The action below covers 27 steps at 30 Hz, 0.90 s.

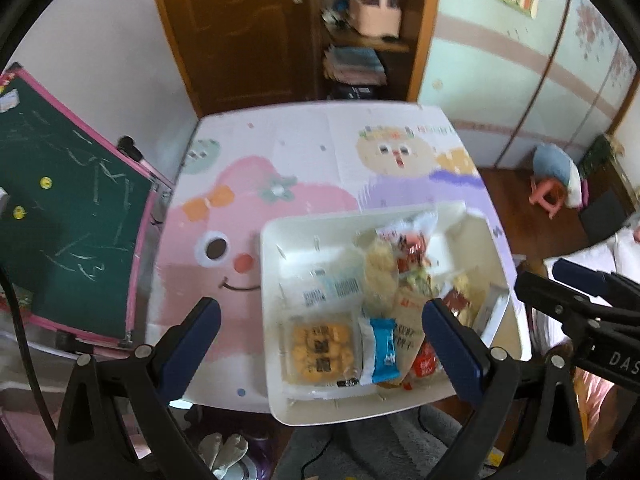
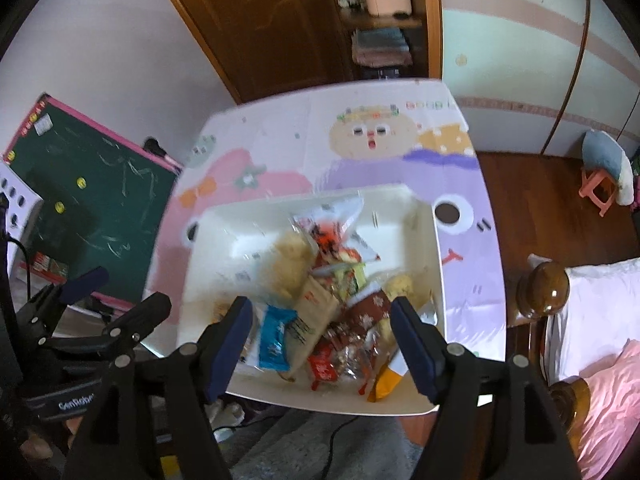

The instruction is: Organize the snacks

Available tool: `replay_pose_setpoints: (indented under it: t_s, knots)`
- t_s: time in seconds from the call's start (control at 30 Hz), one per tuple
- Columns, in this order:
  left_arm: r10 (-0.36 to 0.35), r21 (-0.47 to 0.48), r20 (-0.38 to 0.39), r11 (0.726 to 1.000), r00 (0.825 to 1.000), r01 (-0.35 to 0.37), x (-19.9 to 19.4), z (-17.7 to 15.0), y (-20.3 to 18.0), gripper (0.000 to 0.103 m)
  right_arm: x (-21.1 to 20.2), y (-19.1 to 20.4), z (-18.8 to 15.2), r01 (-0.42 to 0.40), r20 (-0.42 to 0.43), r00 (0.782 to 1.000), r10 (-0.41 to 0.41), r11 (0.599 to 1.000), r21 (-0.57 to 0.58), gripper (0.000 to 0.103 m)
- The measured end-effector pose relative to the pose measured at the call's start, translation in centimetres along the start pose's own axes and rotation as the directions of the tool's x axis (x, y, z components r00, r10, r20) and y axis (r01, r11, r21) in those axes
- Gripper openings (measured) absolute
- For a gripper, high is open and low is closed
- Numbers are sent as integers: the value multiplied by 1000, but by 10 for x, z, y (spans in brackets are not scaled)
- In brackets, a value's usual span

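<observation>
Motion blur softens both views, so most wrapper print is unreadable and the heaped packets toward the right side of the white tray (image 1: 276, 240) run together. The counter (image 1: 280, 152), under a pastel cartoon cloth, lies ahead of both pairs of fingers; its far half is bare. The tray sits at the counter's near edge, its near rim hanging past that edge above the grey rug (image 1: 360, 452).

The left gripper (image 1: 320, 344) is spread wide and holds nothing; between its fingers lie a clear pack of yellow biscuits (image 1: 320, 350) and a blue packet (image 1: 384, 350).

The right gripper (image 2: 322, 342) is likewise wide apart and empty, framing red wrappers (image 2: 322, 368) and the same blue packet.

A green chalkboard (image 1: 68, 216) stands just left of the counter.
</observation>
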State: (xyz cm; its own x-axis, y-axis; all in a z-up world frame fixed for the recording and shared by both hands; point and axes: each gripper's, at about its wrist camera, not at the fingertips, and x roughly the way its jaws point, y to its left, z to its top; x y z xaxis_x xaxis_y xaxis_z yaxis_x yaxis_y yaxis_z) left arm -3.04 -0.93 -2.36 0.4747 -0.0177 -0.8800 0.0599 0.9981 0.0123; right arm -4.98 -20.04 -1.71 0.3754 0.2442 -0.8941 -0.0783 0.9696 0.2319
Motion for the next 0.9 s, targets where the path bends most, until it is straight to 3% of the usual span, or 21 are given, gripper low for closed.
replay_pose_setpoints:
  t_s: [0.3,0.5,0.9]
  knots:
    - [47,-26,120,999,992,-44,-52,13,2,100,-50,22,15,16,129,992,-13,1000,-19,77]
    - [46,-45,145,998,988,-40,-61,24,9,100,-67,27,20,48,191,981,-46,999,-5,77]
    - [42,-42,133,998,990,-37,-55,31,19,100,-63,42,33,52,184,982,-48,999,-15,77]
